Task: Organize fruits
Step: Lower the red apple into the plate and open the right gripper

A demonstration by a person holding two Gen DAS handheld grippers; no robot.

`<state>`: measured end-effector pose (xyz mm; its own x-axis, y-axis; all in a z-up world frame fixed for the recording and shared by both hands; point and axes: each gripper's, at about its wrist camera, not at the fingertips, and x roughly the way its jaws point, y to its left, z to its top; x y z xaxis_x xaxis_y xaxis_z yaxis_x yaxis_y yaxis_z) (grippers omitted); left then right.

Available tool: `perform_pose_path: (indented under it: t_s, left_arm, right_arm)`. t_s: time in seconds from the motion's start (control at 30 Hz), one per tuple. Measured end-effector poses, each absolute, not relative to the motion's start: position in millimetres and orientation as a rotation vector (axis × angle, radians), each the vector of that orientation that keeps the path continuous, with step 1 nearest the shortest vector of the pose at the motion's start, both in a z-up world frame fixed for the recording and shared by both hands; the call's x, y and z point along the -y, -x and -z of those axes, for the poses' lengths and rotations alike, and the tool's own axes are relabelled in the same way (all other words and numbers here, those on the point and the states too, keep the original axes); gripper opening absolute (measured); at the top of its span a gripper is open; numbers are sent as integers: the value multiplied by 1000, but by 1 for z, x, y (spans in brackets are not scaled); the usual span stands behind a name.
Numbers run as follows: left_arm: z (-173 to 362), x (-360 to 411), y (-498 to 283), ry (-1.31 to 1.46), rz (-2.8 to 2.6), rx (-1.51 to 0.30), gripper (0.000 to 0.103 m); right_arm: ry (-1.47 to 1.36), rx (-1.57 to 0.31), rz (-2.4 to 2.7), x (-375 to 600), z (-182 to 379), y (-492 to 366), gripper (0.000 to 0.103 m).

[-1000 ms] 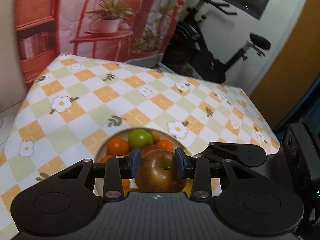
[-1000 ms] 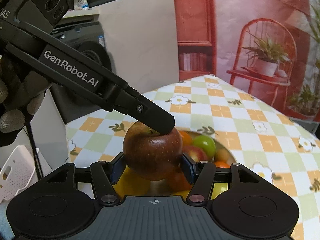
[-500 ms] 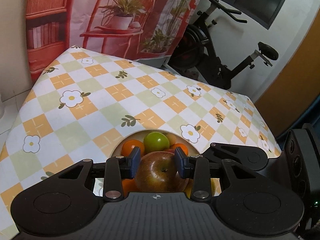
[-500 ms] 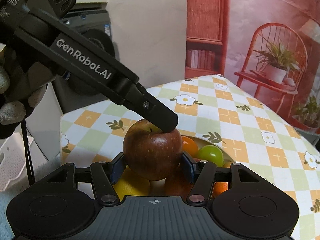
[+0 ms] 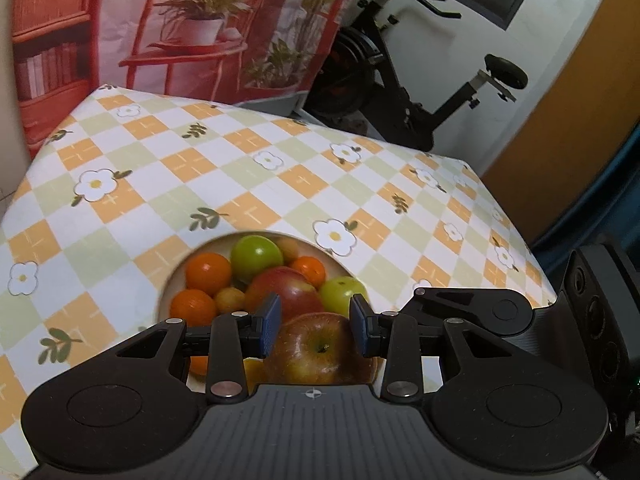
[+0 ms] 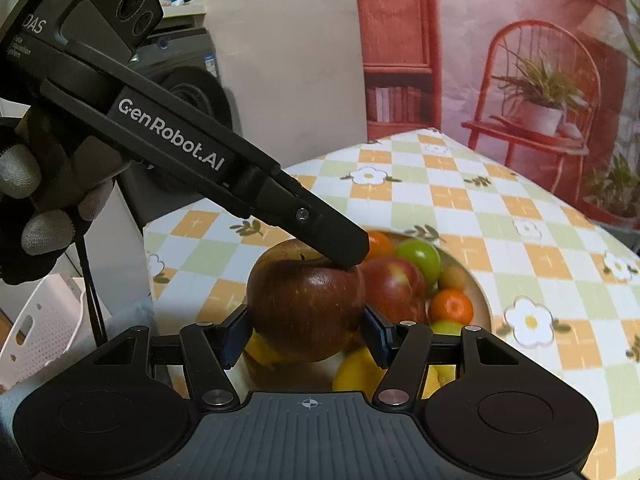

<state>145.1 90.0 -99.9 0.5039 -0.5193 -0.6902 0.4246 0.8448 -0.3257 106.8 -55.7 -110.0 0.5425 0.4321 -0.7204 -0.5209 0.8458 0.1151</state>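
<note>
- The right hand-held gripper (image 6: 306,330) is clenched on a dark red apple (image 6: 306,306), its blue pads pressed against both sides.
- The left hand-held gripper (image 5: 314,326) is seen partly spread; its fingertips (image 5: 269,322) sit at the apple's top, but whether they press on it cannot be told.
- The apple is held just above a bowl (image 5: 170,284) of fruit on the checked counter (image 5: 240,184).
- The step in hand is judged to be setting the apple among the fruit; next, a free spot and a gentle release are called for.
- Only the right view shows the left finger resting by the stem and a gloved hand (image 6: 36,208); only the left view shows the bowl's far fruits plainly.
</note>
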Motion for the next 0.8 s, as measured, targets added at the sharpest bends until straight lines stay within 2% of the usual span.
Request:
perform_pose_path:
  t_s: [0.8]
  left_arm:
    - [96,-100,-154,120,483,-847,39]
  right_arm:
    - [120,-818,-539,57,119,-120,57]
